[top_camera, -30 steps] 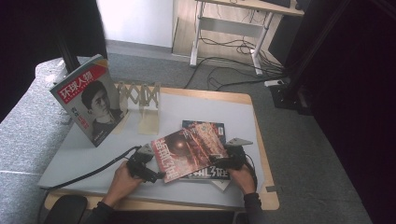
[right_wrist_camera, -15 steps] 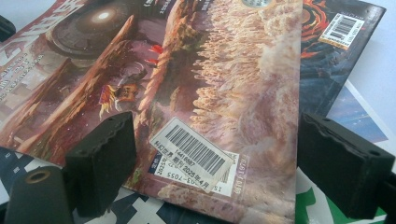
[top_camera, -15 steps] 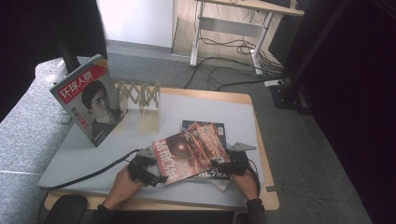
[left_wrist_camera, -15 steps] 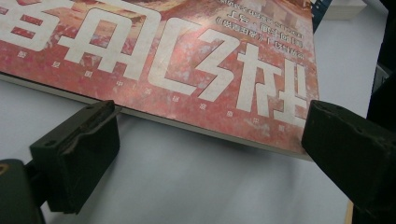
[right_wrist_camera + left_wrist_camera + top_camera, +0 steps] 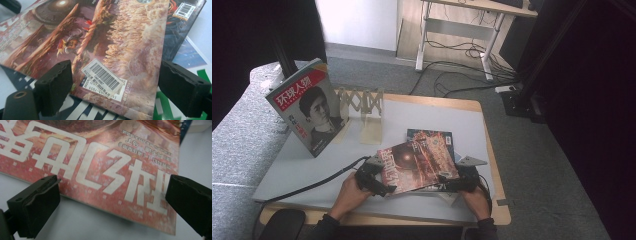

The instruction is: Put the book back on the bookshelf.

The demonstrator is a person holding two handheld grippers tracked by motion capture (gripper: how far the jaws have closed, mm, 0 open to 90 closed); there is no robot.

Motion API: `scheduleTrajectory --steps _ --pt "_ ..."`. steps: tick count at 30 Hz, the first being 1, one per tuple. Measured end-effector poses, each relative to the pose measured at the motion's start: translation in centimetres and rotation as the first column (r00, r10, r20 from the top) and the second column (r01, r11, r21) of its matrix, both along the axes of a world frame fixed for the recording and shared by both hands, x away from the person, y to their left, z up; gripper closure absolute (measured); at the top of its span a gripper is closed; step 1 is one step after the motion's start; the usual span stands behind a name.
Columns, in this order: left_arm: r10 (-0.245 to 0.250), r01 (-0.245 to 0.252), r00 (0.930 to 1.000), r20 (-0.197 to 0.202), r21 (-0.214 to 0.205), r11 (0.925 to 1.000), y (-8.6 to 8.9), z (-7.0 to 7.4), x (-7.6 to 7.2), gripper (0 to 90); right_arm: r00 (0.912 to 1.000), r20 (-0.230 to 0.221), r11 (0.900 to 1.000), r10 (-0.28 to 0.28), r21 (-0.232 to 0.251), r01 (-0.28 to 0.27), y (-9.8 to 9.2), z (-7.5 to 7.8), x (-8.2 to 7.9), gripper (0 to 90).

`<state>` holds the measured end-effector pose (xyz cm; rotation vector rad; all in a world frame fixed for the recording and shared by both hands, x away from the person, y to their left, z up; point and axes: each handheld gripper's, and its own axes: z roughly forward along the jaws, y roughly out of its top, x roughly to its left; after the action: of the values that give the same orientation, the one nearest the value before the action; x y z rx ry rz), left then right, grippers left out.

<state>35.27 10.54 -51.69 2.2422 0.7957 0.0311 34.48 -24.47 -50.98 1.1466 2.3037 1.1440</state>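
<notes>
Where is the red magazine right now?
In the high view the red magazine lies at the table's near edge atop a small stack of magazines, between the left tool and right tool.

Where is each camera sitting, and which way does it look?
High view: above the person's side, looking forward and down on the table; both hands, left gripper and right gripper show.
Left gripper view: on that gripper, facing the red magazine; two black jaws, apart.
Right gripper view: on that gripper, facing its barcode sticker; two black jaws, apart.
Shared: the red magazine.
</notes>
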Motion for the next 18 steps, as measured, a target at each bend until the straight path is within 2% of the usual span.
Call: scheduleTrajectory --steps 8,10,12,15,18 --pt "-0.006 0.006 1.0000 -0.001 -0.002 1.0000 -0.4 0.1 1.6 0.0 0.9999 -0.014 0.9999 -0.001 0.016 0.001 -0.7 -0.1 -1.5 11.8" --pt "0.001 -0.001 0.9999 -0.015 -0.033 0.9994 -0.3 0.1 2.2 0.6 0.9998 -0.016 1.0000 0.006 -0.005 -0.006 -0.7 -0.2 -1.9 11.5" --pt "0.002 -0.003 0.9999 -0.017 -0.045 0.9990 -0.3 0.1 2.7 1.9 0.9999 -0.005 0.9989 0.011 -0.045 -0.012 -0.5 -0.3 -2.4 11.6" --pt "-0.008 0.008 1.0000 0.003 0.003 1.0000 -0.9 0.2 3.2 2.1 1.0000 -0.001 0.9989 0.009 -0.046 -0.009 -0.6 -0.3 -3.0 12.3" --pt "-0.010 0.010 0.9999 0.007 0.008 0.9999 -1.3 0.3 3.9 0.8 0.9999 -0.007 0.9985 0.013 -0.053 -0.014 -0.7 -0.2 -3.4 12.3"
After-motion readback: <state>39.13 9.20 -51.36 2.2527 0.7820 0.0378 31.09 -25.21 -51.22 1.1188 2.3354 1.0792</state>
